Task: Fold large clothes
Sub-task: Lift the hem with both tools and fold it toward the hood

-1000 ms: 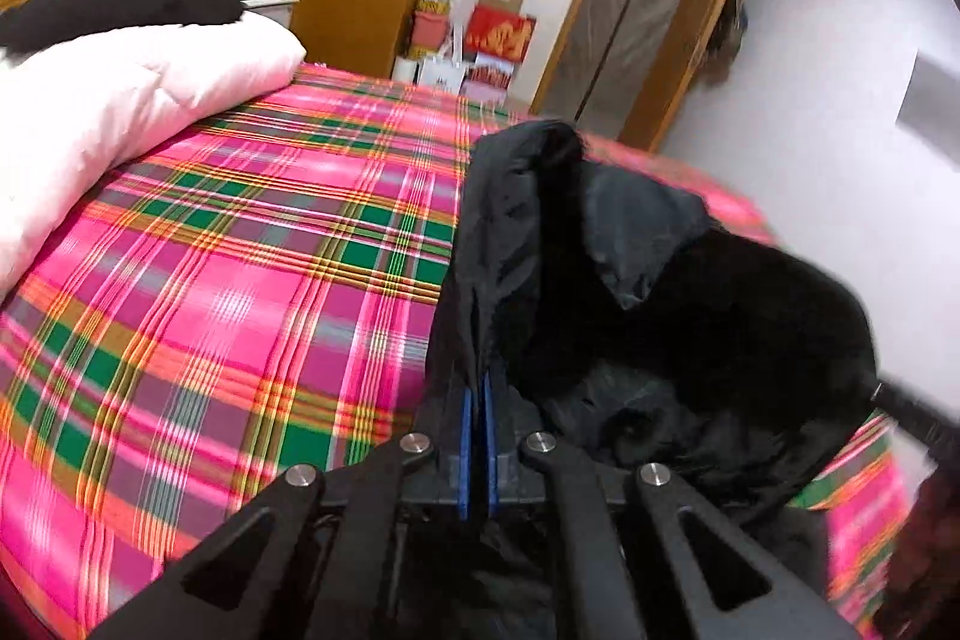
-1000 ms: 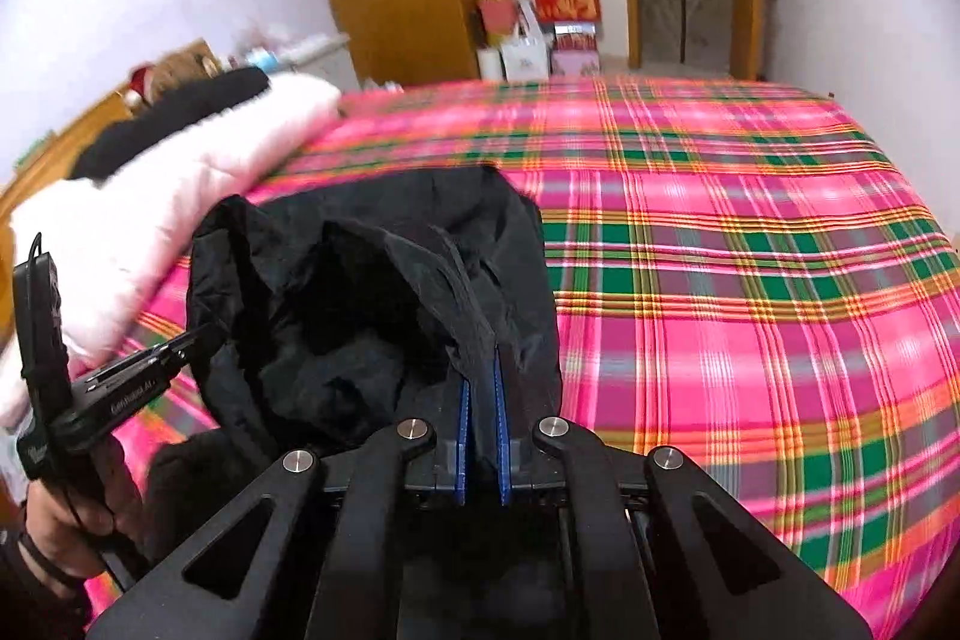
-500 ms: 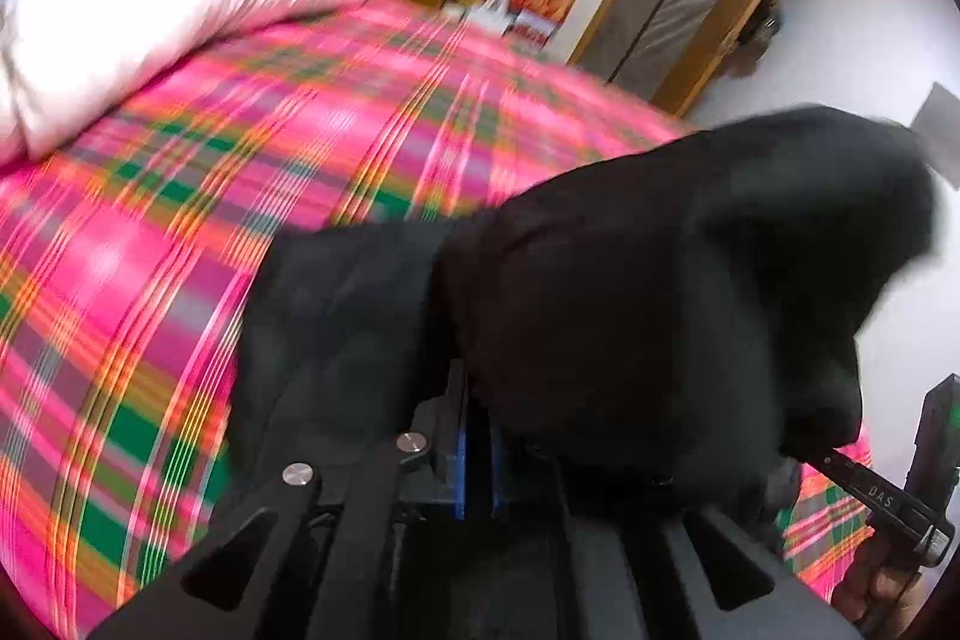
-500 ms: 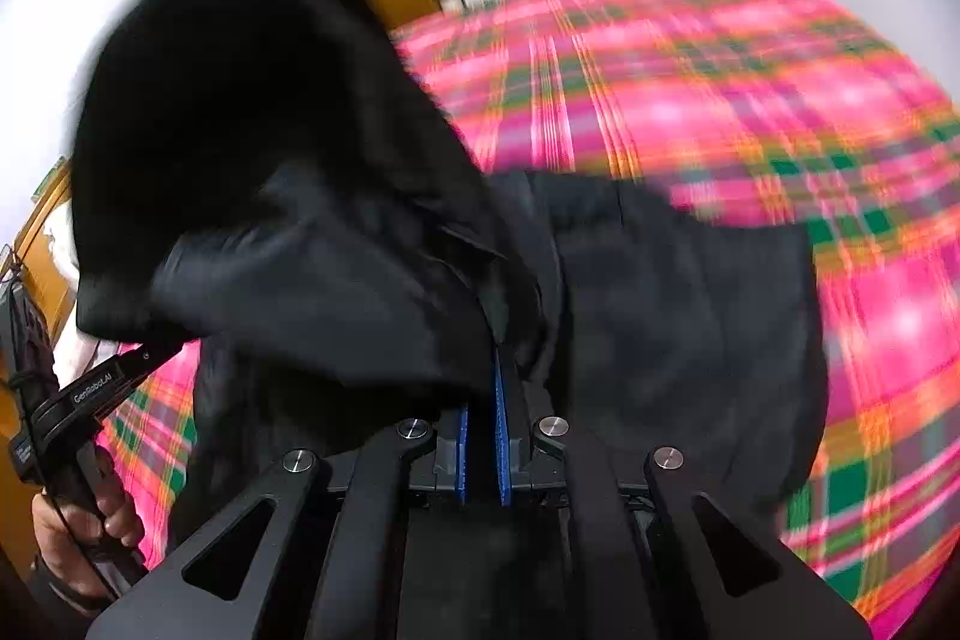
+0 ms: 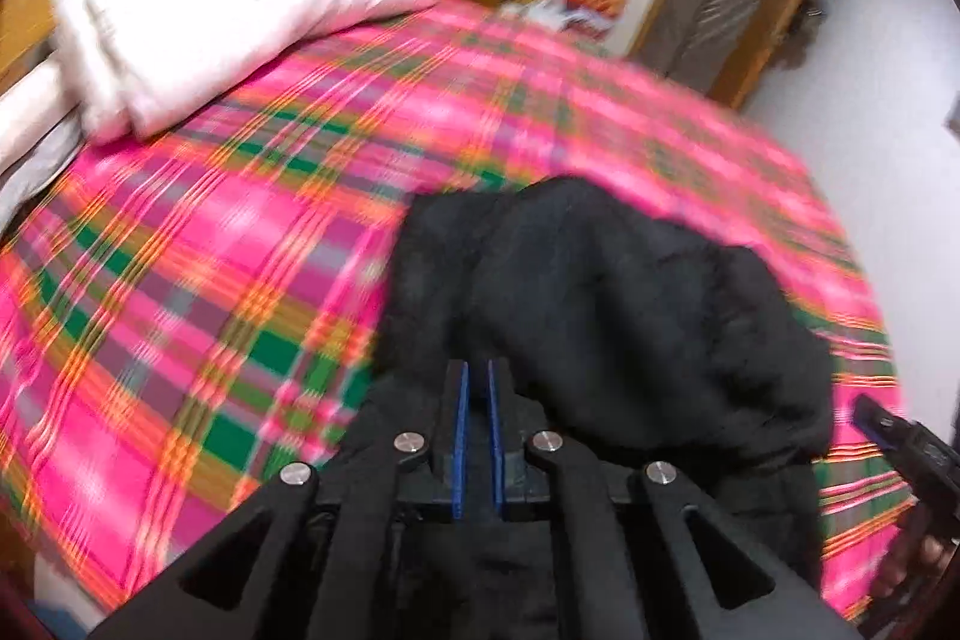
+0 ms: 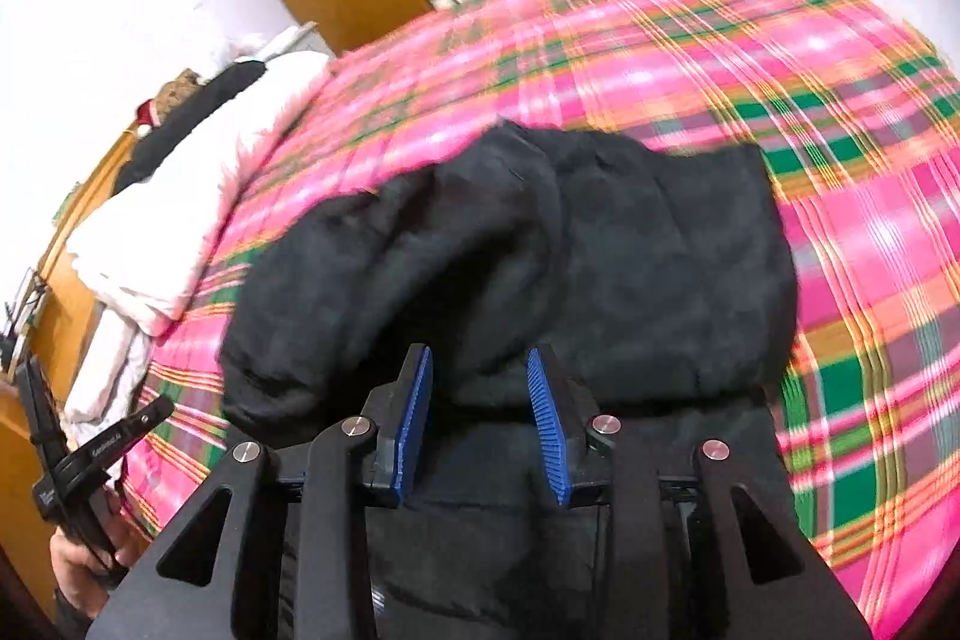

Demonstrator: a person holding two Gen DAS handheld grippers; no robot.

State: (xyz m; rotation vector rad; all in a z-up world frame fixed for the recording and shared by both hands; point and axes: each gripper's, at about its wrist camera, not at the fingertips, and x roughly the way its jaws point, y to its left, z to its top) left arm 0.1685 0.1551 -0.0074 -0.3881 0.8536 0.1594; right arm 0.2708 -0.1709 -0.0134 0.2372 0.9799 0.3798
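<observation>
On plaid bed (image 6: 780, 58), black jacket (image 6: 600, 250) is laid folded over; left gripper (image 5: 475, 370) and right gripper (image 6: 480, 370) are opening, nothing clamped. Squaring/tidying judged left.

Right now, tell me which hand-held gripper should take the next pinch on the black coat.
Right. The right hand-held gripper is opening wide over the black coat, with nothing pinched; the left hand-held gripper shows only a narrow gap.

Bed (image 5: 240, 244) had pink plaid cover; black garment (image 5: 600, 304) lay bunched at 5 o'clock, white duvet (image 5: 228, 16) at 10 o'clock.
</observation>
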